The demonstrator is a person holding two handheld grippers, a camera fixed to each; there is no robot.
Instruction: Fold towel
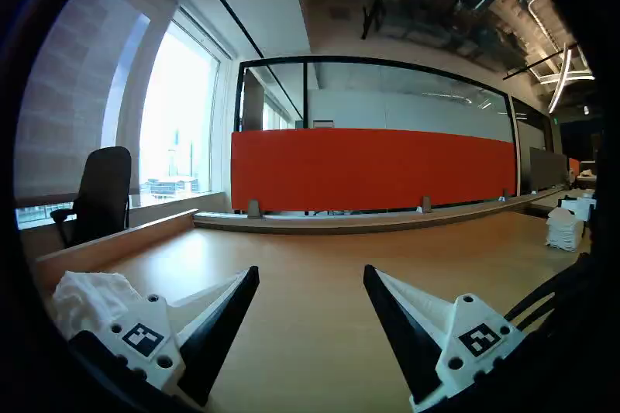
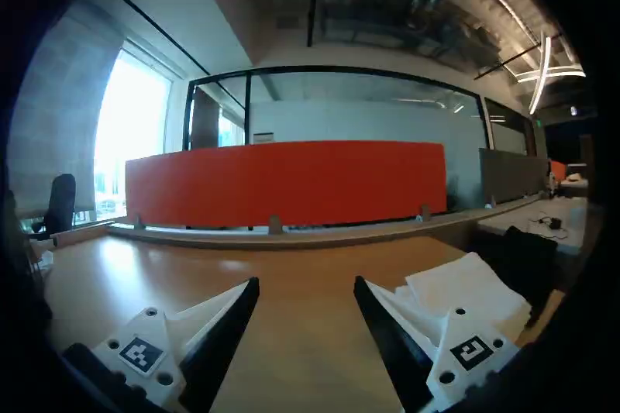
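Observation:
In the left gripper view my left gripper [image 1: 310, 273] stands open above the wooden desk [image 1: 325, 258], nothing between its fingers. A crumpled white towel [image 1: 89, 298] lies on the desk at the lower left, just behind the left finger. A stack of folded white towels [image 1: 564, 228] sits far off to the right. In the right gripper view my right gripper [image 2: 306, 283] is open too, over bare desk [image 2: 256, 266]. A folded white towel stack [image 2: 469, 289] lies right behind its right finger.
An orange divider panel [image 1: 372, 169] runs along the desk's far edge, with a glass wall above it. A black office chair [image 1: 97, 196] stands by the window at the left. Black items [image 2: 535, 254] and a white table lie at the far right.

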